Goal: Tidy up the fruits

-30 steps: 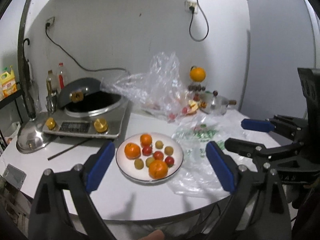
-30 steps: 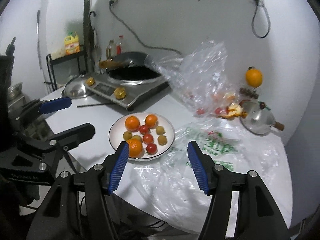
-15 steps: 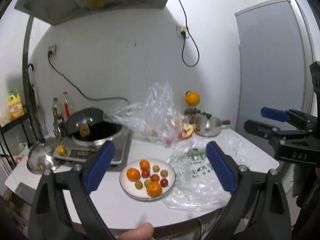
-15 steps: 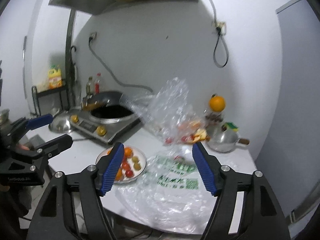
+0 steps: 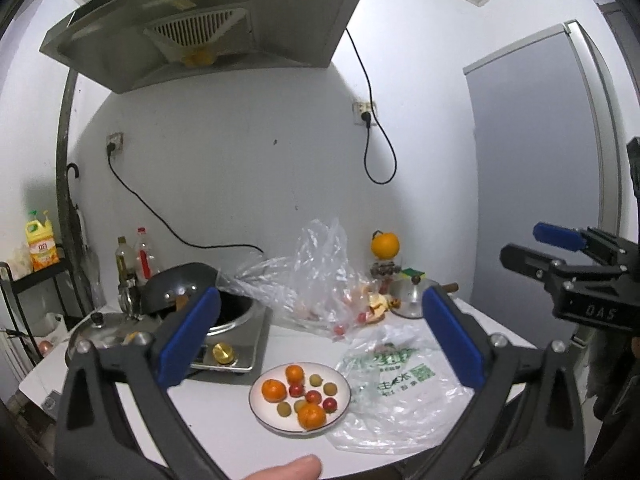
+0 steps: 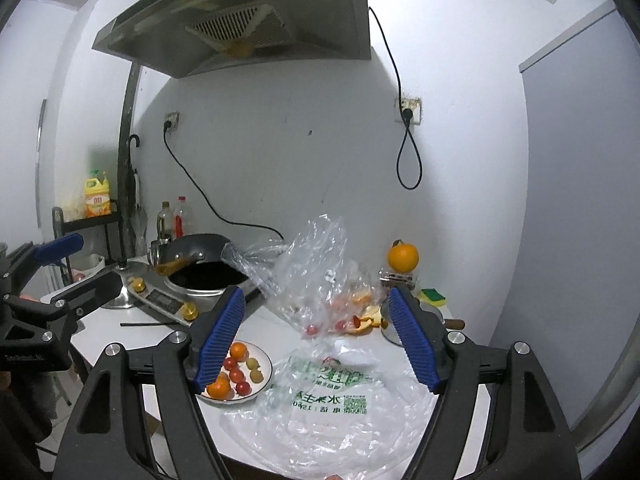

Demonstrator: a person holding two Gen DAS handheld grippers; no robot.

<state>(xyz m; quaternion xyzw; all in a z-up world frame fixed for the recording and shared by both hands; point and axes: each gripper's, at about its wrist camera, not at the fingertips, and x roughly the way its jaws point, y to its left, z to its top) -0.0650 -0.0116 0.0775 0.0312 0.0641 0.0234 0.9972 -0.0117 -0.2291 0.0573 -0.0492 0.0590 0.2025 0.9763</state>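
Note:
A white plate (image 5: 256, 404) on the white table holds three oranges (image 5: 274, 390), red cherry tomatoes (image 5: 329, 404) and small green fruits (image 5: 330, 388). The right wrist view shows the same plate (image 6: 266, 360) partly behind a finger. My left gripper (image 5: 320, 294) hangs above and well back from the table, its jaws opening with nothing between them. My right gripper (image 6: 316, 294) is also raised, open and holding nothing. Each shows in the other's view: the right gripper (image 5: 536, 248) at the right edge, the left gripper (image 6: 80, 266) at the left edge.
A printed plastic bag (image 5: 396, 384) lies flat right of the plate. Behind it are a crumpled clear bag (image 5: 316, 276), peels (image 5: 378, 304), a small pot (image 5: 408, 296) and an orange (image 5: 385, 245) on a stand. An induction cooker with a wok (image 5: 232, 312) sits at the left.
Both grippers have risen and drawn back from the table and now point more level, so the range hood shows. Both pairs of jaws stand wider. The fruit has not moved.

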